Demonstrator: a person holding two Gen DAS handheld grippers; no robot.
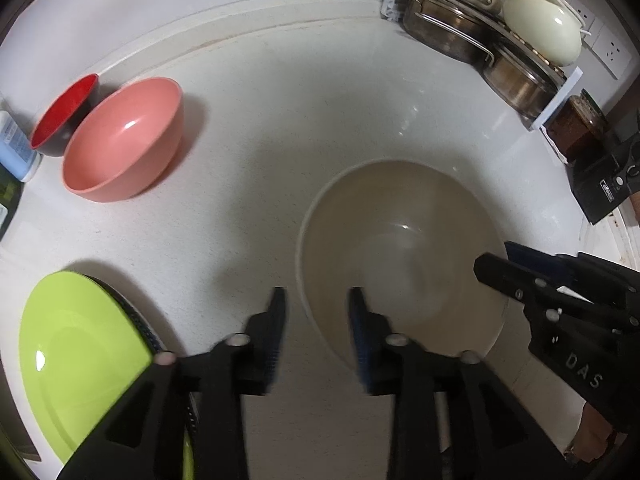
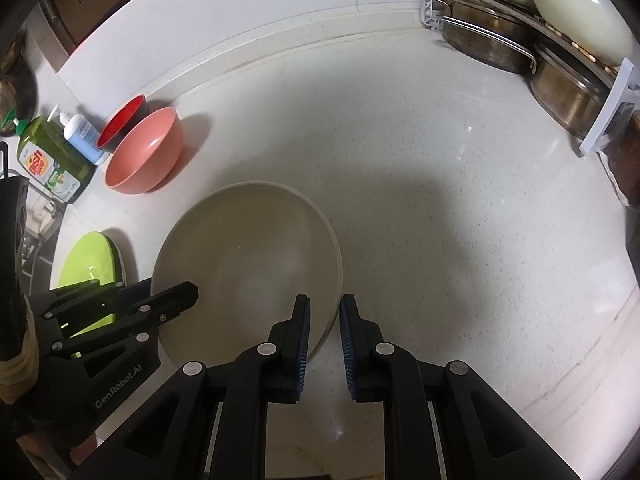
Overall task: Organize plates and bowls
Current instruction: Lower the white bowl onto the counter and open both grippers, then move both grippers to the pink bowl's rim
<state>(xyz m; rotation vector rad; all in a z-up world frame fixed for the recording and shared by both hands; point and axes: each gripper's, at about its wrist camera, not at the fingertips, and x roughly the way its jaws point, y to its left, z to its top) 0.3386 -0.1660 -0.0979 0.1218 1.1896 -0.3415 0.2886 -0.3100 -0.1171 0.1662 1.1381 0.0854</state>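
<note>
A large beige bowl [image 1: 400, 240] [image 2: 248, 256] stands upright on the white counter [image 1: 260, 140]. My left gripper [image 1: 316, 300] [image 2: 174, 286] straddles its near-left rim, one finger outside and one inside, with the pads standing off the rim. My right gripper [image 2: 324, 304] [image 1: 496, 258] is closed on the opposite rim. A pink bowl [image 1: 124, 140] [image 2: 146, 152] and a smaller red bowl [image 1: 60, 112] [image 2: 120, 120] sit at the back left. A lime green plate [image 1: 80, 352] [image 2: 90, 256] lies at the left on a dark-rimmed plate.
A rack of steel pots and cream lids [image 1: 460, 28] [image 2: 488, 36] fills the back right corner. A green soap bottle [image 2: 52, 156] and a blue pump bottle [image 2: 82, 136] [image 1: 16, 148] stand at the left. A dark jar [image 1: 576, 128] and a black device [image 1: 604, 184] sit at the right.
</note>
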